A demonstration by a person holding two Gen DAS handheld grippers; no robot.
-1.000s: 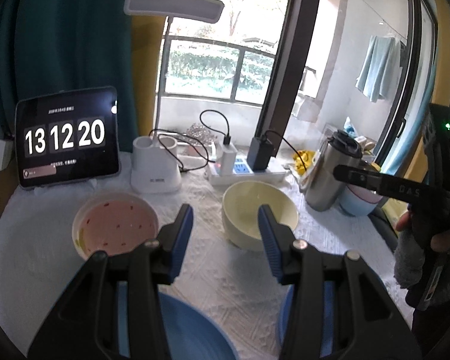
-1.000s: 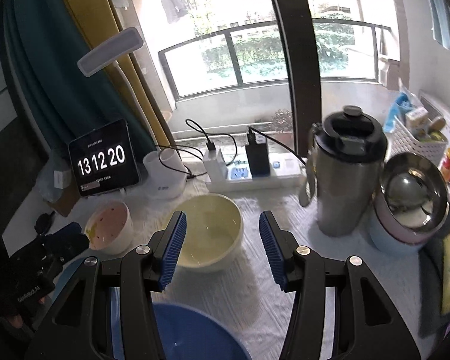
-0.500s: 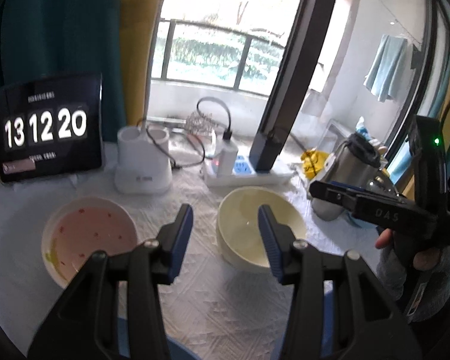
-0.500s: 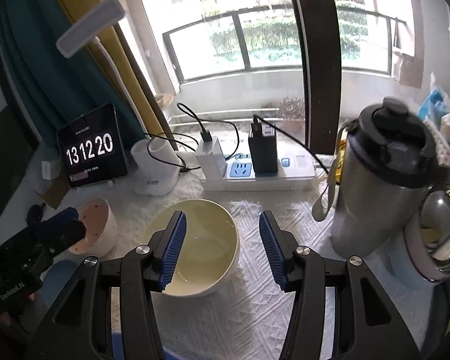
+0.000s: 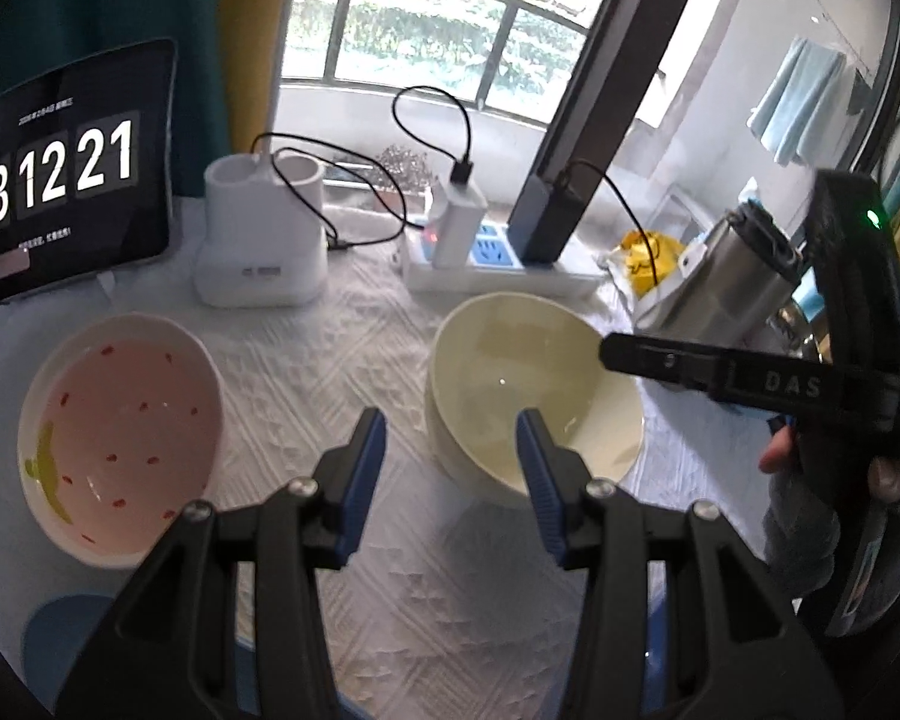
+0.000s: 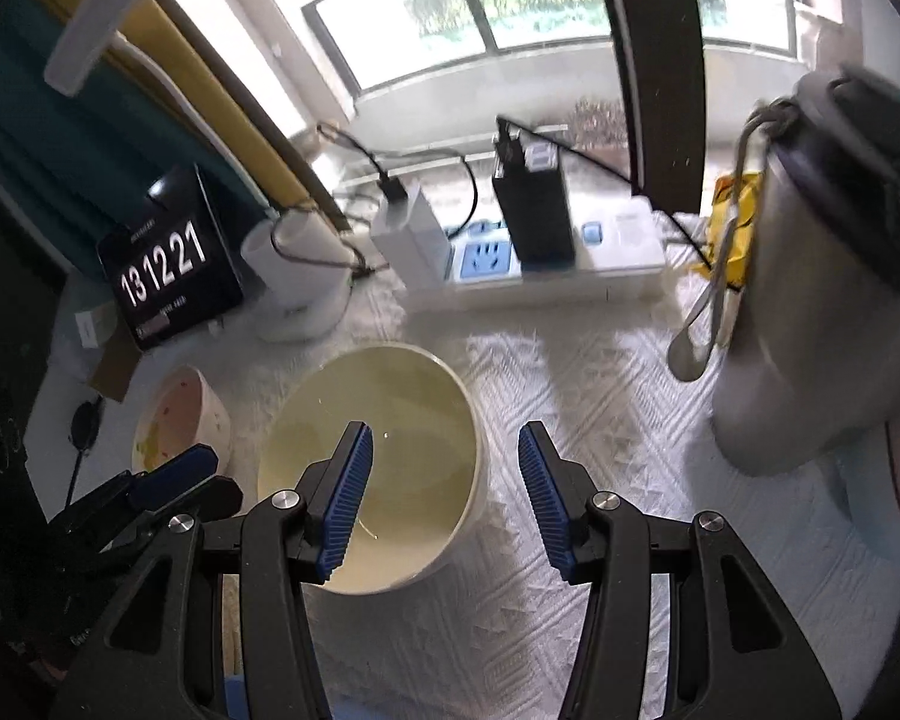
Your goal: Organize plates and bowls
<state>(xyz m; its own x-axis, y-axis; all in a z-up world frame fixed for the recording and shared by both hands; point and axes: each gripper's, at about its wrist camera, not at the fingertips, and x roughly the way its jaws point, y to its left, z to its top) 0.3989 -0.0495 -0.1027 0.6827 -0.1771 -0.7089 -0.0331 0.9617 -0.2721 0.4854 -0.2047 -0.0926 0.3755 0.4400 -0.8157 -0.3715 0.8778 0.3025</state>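
Note:
A cream-yellow bowl (image 5: pixel 528 384) stands upright on the white cloth; it also shows in the right wrist view (image 6: pixel 384 456). A pink bowl (image 5: pixel 120 426) with red specks sits to its left, and shows in the right wrist view (image 6: pixel 180 420). My left gripper (image 5: pixel 450 468) is open and empty, low over the cloth between the two bowls, its right finger at the cream bowl's near rim. My right gripper (image 6: pixel 444 492) is open and empty, its jaws either side of the cream bowl's right rim. A blue plate (image 5: pixel 66 630) peeks at the near left edge.
A tablet clock (image 5: pixel 60 186), a white charging stand (image 5: pixel 258 246) and a power strip (image 5: pixel 486 264) with cables line the back. A steel thermos (image 6: pixel 822 300) stands at the right. The right gripper's body (image 5: pixel 810 384) reaches over the cream bowl.
Both grippers have moved forward and down toward the cream bowl. The blue plate has slipped almost out of view beneath them. Both jaws stay open.

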